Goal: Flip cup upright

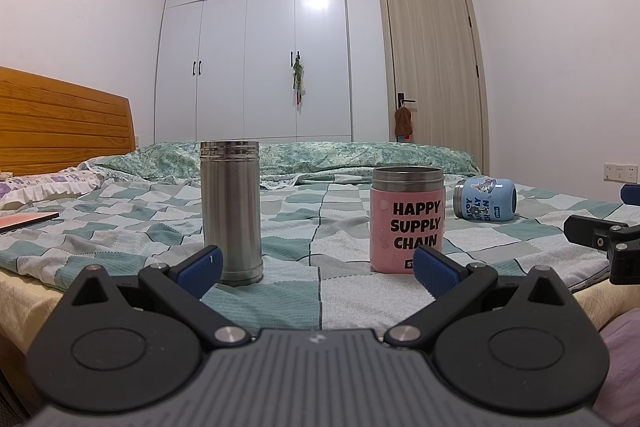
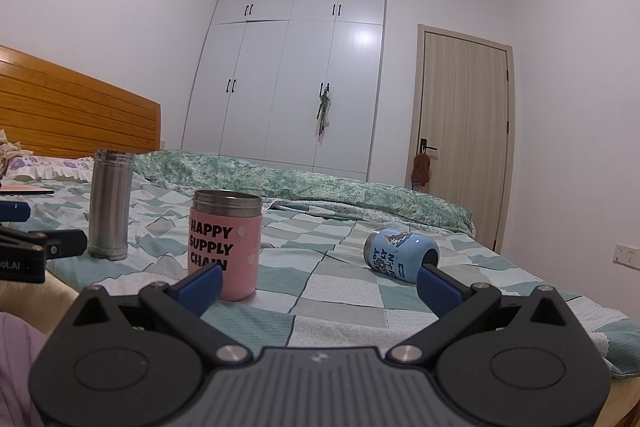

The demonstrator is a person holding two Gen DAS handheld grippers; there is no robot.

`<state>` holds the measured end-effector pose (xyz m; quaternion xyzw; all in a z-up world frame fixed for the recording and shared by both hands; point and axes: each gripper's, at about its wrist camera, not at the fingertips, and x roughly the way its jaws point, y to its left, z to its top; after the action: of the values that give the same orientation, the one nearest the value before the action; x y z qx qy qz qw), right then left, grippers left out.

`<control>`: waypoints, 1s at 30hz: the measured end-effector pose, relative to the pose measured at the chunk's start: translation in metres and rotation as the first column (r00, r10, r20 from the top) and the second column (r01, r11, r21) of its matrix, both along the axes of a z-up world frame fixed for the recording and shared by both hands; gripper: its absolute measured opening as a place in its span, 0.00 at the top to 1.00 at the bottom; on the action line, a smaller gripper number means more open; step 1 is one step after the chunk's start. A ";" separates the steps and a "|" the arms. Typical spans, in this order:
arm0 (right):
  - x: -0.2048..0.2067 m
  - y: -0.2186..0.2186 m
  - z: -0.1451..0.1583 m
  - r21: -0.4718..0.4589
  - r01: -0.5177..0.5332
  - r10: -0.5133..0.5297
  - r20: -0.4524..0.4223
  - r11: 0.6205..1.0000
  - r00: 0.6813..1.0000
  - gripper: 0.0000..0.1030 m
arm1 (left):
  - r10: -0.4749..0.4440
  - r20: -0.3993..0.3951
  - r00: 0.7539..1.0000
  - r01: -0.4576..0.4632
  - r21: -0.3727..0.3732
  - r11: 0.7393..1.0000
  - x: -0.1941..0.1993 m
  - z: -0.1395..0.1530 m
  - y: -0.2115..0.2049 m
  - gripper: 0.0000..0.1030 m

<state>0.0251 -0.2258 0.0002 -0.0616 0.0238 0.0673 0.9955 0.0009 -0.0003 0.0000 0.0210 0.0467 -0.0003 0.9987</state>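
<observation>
A small blue cup (image 2: 400, 254) lies on its side on the checked bedspread (image 2: 340, 291), right of middle; it also shows in the left wrist view (image 1: 485, 199) at the far right. A pink cup (image 1: 407, 219) marked HAPPY SUPPLY CHAIN stands upright; it also shows in the right wrist view (image 2: 225, 242). A tall steel cup (image 1: 231, 211) stands upright to its left, also in the right wrist view (image 2: 110, 203). My left gripper (image 1: 318, 269) is open and empty, in front of the steel and pink cups. My right gripper (image 2: 320, 285) is open and empty, its right finger just in front of the blue cup.
A wooden headboard (image 1: 60, 119) and pillows are at the left. A folded green quilt (image 1: 360, 157) lies along the bed's far side. A white wardrobe (image 1: 256, 47) and a door (image 1: 432, 67) are behind. A flat pink object (image 1: 24, 219) lies at left.
</observation>
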 end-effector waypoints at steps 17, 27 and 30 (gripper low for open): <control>0.000 0.001 0.000 -0.002 0.000 0.000 0.000 1.000 1.000 0.00 | 0.000 0.000 1.000 0.000 0.000 1.000 0.000 0.000 0.000 0.00; 0.004 -0.012 0.008 0.053 -0.038 0.042 -0.070 0.998 0.997 0.00 | -0.065 -0.006 0.998 0.065 0.061 0.996 0.002 0.004 -0.021 0.00; 0.005 -0.025 0.014 0.081 -0.045 0.051 -0.076 0.996 0.996 0.00 | -0.133 -0.030 0.991 0.134 0.061 0.989 0.007 0.016 -0.042 0.00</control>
<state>0.0299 -0.2511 0.0143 -0.0201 0.0585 0.0945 0.9936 0.0075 -0.0420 0.0157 0.0557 0.0579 -0.0659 0.9946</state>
